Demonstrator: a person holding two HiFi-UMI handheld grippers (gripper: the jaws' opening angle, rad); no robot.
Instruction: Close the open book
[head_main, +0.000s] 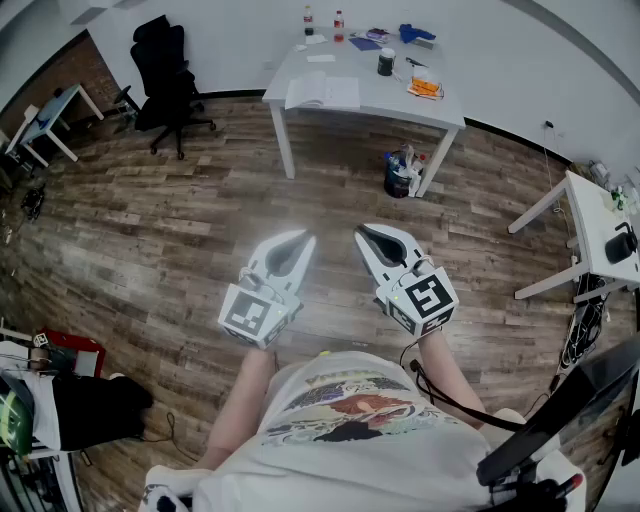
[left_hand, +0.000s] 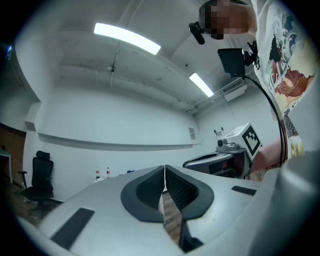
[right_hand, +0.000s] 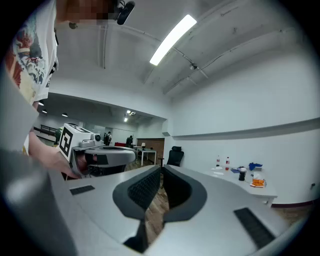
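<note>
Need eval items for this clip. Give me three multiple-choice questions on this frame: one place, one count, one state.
1. Where is the open book?
A. on the floor
B. on the white table
C. on a shelf

2. How many bottles stand at the table's far edge?
A. one
B. two
C. four

3. The right gripper has its jaws:
A. shut on nothing
B. wide apart
C. shut on the book

Key:
1 B: the head view shows it lying open on the tabletop.
2 B: two bottles stand side by side there.
3 A: the right gripper view shows the pads together, with only floor beyond them.
</note>
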